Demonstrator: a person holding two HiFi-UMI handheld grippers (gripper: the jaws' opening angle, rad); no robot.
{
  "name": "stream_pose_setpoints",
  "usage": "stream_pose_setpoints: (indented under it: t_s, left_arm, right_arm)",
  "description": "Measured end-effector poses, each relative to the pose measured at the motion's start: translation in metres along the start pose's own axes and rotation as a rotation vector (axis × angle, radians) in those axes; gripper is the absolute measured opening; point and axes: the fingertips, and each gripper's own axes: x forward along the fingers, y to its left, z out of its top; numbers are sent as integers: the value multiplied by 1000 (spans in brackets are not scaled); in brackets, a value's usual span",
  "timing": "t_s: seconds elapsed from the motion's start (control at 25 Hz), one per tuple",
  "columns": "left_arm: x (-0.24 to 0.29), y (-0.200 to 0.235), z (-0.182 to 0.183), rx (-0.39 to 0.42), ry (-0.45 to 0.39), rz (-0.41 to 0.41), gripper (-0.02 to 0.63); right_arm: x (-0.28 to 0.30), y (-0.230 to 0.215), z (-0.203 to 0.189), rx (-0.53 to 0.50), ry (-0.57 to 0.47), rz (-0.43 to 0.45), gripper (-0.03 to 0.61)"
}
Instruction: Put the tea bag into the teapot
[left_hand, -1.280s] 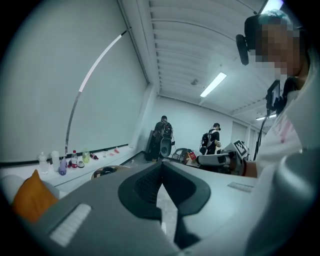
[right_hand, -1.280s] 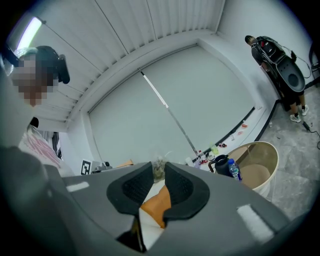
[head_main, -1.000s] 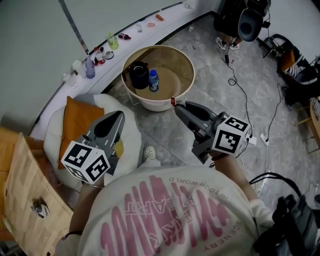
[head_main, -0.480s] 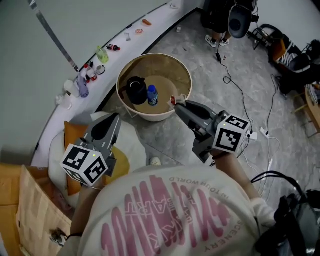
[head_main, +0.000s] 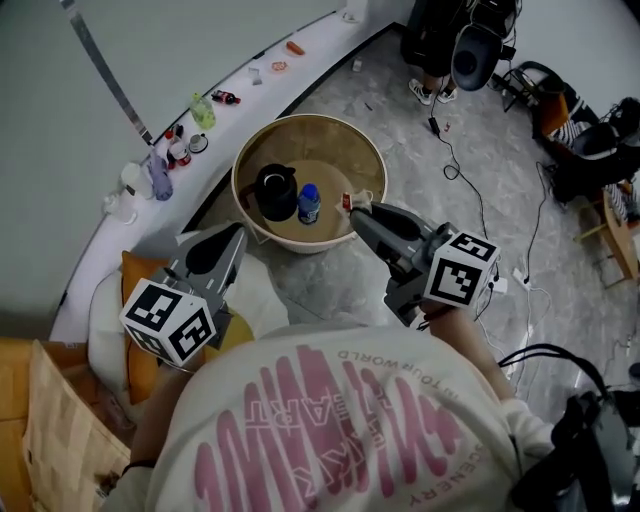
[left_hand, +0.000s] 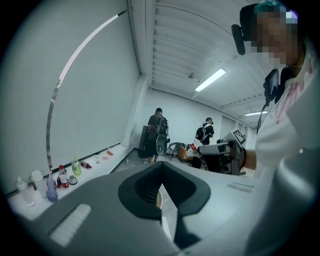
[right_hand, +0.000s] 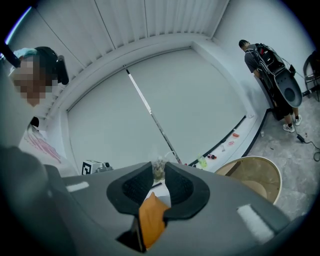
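- My right tongs (head_main: 356, 209) pinch the tea bag (right_hand: 159, 169) at their tips, by the round desk's rim (head_main: 246, 150).
- The black teapot (head_main: 275, 190) stands on that desk beside a blue bottle (head_main: 309, 203).
- My left tongs (head_main: 234, 233) are closed with nothing in them.

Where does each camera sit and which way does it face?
Head view: on the head, facing steeply down; table, shirt, left hand-held gripper, right hand-held gripper.
Left gripper view: rides it, along its shut jaws, across the room; shirt at right.
Right gripper view: along jaws gripping the tea bag, toward the wall; shirt at left.
Shared: head and right gripper views show the table.
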Motion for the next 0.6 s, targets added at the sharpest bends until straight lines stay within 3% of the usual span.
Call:
stream_pose_setpoints:
  t_s: [0.36,0.6]
  left_arm:
    - [-23,44,-11,-51,13,115,20]
    - [-41,92,-15,-101,7,267,20]
  right_arm:
    - [48,-37,4,16,51,9,74]
    - [96,-70,13,34,122,33,74]
